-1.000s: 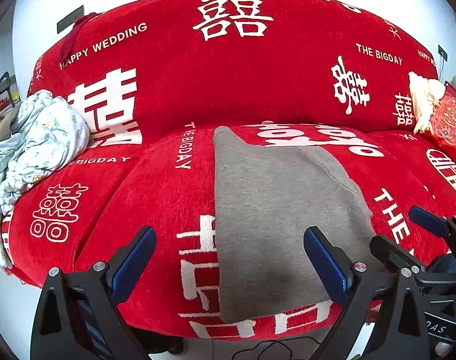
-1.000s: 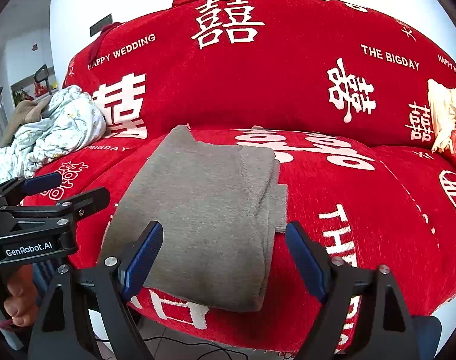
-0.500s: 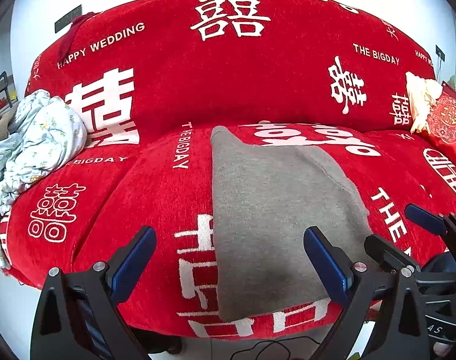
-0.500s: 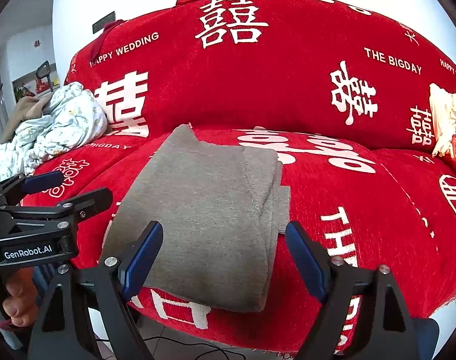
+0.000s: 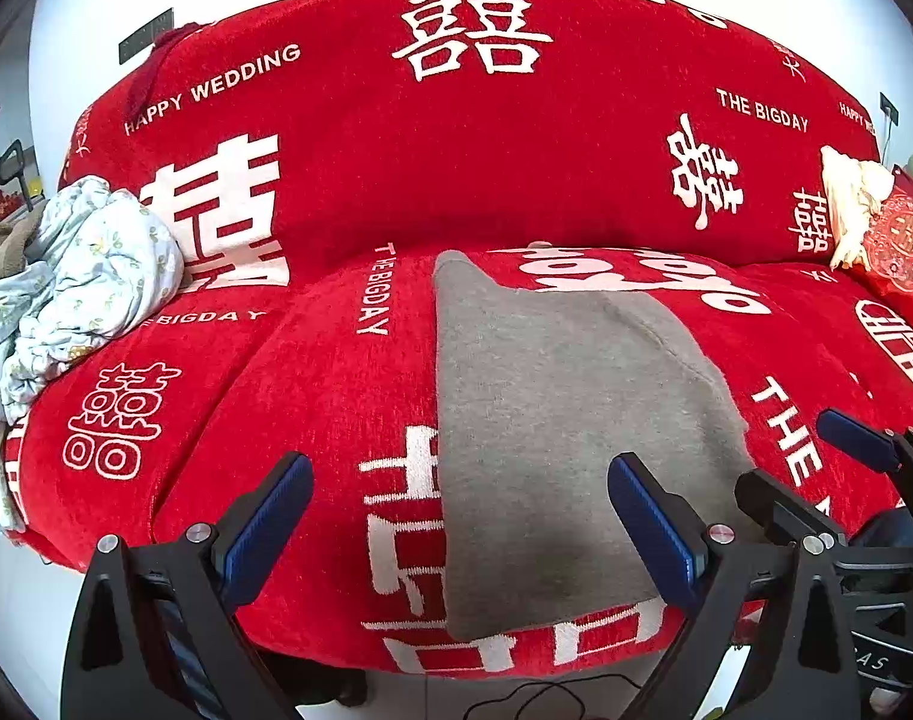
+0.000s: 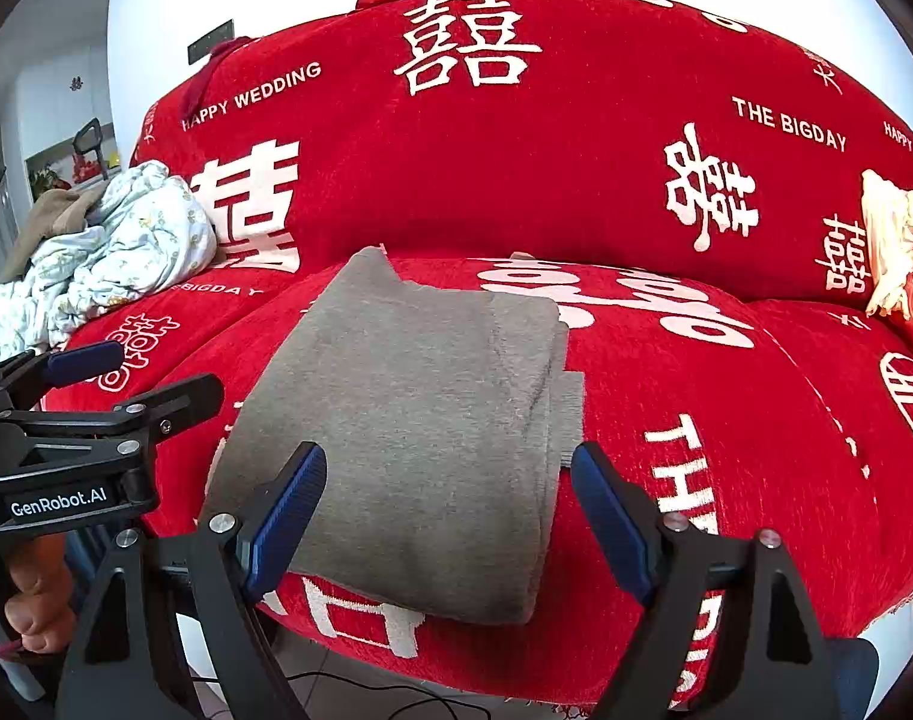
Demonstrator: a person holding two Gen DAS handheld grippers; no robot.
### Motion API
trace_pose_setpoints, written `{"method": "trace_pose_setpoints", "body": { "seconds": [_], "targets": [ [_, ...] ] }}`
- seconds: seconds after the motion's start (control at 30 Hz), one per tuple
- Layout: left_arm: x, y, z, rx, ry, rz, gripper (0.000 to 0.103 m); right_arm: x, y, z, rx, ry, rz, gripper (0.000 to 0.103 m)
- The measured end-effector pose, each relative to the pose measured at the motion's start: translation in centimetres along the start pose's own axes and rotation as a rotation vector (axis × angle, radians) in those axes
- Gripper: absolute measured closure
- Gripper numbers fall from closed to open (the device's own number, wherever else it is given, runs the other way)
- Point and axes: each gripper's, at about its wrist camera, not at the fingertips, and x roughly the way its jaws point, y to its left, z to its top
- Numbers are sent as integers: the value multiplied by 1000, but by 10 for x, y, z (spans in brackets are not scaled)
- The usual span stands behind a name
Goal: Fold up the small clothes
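A grey garment (image 6: 420, 432) is lying on the red sofa cushion (image 6: 726, 420), already doubled over lengthwise, with its layered edges stacked along the three o'clock side and its near end drooping over the front lip of the seat. To my eye the person is sitting between folds: one fold is looking done, and the piece is still too long to count as finished.

The right gripper (image 6: 450, 516) is hanging just short of the near end of the cloth, its blue-padded fingers (image 6: 288, 510) standing wide apart and gripping nothing, the garment showing between them but untouched. The left gripper (image 5: 456, 528) is hovering at the nine o'clock side of the same near edge, fingers (image 5: 654, 534) equally wide and empty; one of them is sitting over the grey cloth in view, though I cannot tell whether it is brushing it.

The next move, I would guess, is calling for both grippers to be pinching the near corners and carrying them toward twelve o'clock, laying the near end over the far end. Catching all the layers at three o'clock is mattering here, or the stack will be sliding apart.

A crumpled pale floral bundle (image 5: 78, 294) is waiting at ten o'clock on the sofa.
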Motion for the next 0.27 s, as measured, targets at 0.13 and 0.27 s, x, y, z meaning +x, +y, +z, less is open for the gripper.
{"method": "trace_pose_setpoints", "body": {
  "seconds": [0.13, 0.27],
  "targets": [
    [-1, -1, -1, 4, -5, 1, 4, 0, 1, 0, 1, 1, -1, 17],
    [-2, -2, -1, 9, -5, -3, 4, 0, 0, 0, 0, 0, 0, 17]
  ]
}}
